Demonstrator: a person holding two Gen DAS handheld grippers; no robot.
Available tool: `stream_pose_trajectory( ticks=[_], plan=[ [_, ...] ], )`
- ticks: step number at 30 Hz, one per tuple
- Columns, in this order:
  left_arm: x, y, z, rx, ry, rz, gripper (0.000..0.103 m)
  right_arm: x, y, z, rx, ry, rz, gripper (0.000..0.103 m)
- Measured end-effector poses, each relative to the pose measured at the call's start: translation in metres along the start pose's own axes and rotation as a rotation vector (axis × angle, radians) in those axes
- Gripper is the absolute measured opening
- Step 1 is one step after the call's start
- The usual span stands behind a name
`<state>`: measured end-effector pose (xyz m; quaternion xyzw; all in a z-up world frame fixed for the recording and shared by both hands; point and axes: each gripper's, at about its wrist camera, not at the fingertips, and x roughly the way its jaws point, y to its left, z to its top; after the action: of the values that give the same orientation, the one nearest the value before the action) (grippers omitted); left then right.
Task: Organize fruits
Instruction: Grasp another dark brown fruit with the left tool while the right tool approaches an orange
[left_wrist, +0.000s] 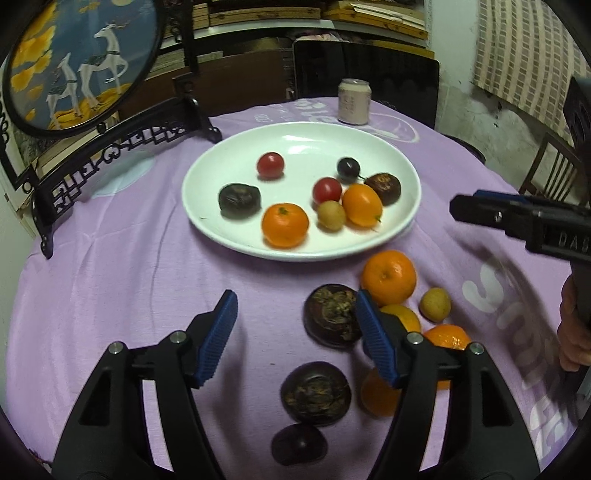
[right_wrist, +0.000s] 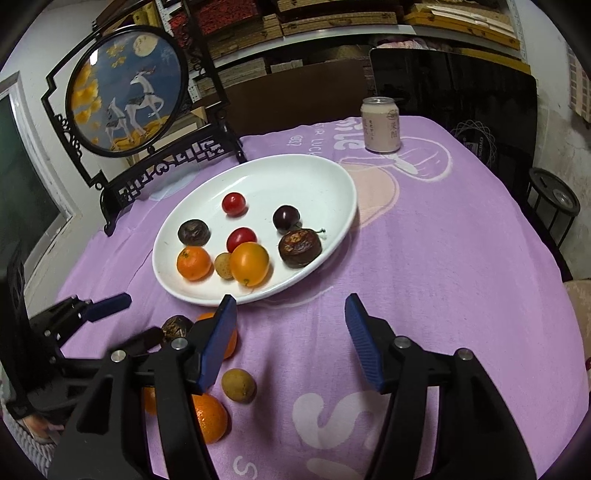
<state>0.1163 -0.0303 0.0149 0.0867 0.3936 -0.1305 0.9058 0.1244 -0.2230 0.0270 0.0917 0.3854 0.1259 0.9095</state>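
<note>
Nearest the left wrist camera, a dark plum-like fruit (left_wrist: 299, 448) lies at the bottom edge on the purple-clothed counter (left_wrist: 122, 295), with two rough brown mangosteens (left_wrist: 316, 393) (left_wrist: 331, 315) beyond it. The left gripper (left_wrist: 295, 325) has its fingers (left_wrist: 217, 334) parted about halfway and empty; the farther mangosteen sits just inside the right-hand one. Oranges (left_wrist: 388, 276) and a small yellowish longan-like fruit (left_wrist: 435, 304) cluster just beside, partly hidden behind that finger. The right gripper (right_wrist: 290, 339) hangs over bare cloth, also half open and holding nothing.

On the white plate (left_wrist: 229, 147) already rest cherry tomatoes, two oranges, dark fruits and one small yellow fruit.

Judging by look, the mangosteen is firm-shelled, light and round, so it may roll; take it across its widest middle, pads square on the sides. Oranges should tolerate a moderate squeeze. The plum's skin seems smooth and probably slippery, though blur makes that uncertain.
</note>
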Motion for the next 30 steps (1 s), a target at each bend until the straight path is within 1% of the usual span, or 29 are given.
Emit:
stream_pose_trajectory(
  ticks=[3,5,7,9,11,12,15,17,19,22,25,30],
  plan=[
    [0.007,-0.003,0.0,0.01,0.012,0.014,0.069,-0.001,-0.001,0.0,0.002,-0.003,0.0,0.061],
    [0.01,-0.003,0.001,0.006,0.018,0.014,0.073,-0.001,0.0,0.0,-0.003,0.0,0.001,0.061],
    [0.013,-0.004,0.001,0.013,0.02,0.028,0.08,-0.001,0.0,0.0,-0.006,0.003,0.001,0.061],
    [0.012,-0.004,0.0,0.037,0.01,0.072,0.084,-0.001,0.0,-0.001,-0.006,0.003,0.002,0.061],
    [0.01,0.001,-0.002,0.046,0.005,0.126,0.084,-0.001,-0.001,0.0,-0.004,0.002,0.001,0.061],
    [0.009,0.008,-0.003,0.038,0.006,0.162,0.084,-0.001,-0.001,0.0,-0.002,0.001,0.002,0.061],
    [0.008,0.031,-0.004,-0.01,0.019,0.226,0.084,-0.001,-0.002,0.0,0.002,0.001,0.002,0.061],
    [0.006,0.046,-0.004,-0.058,0.032,0.224,0.083,-0.001,-0.002,0.0,0.003,0.004,0.004,0.061],
    [0.004,0.053,-0.005,-0.085,0.032,0.207,0.082,0.0,-0.001,-0.001,0.0,0.007,0.005,0.061],
    [0.003,0.047,-0.005,-0.066,0.018,0.188,0.082,0.001,0.001,-0.002,-0.01,0.012,0.004,0.061],
    [0.008,0.037,-0.005,-0.036,0.007,0.193,0.082,0.002,0.002,-0.002,-0.014,0.016,0.003,0.061],
    [0.023,0.039,-0.006,-0.061,0.042,0.167,0.081,0.004,0.003,-0.003,-0.019,0.021,0.004,0.061]
  ],
)
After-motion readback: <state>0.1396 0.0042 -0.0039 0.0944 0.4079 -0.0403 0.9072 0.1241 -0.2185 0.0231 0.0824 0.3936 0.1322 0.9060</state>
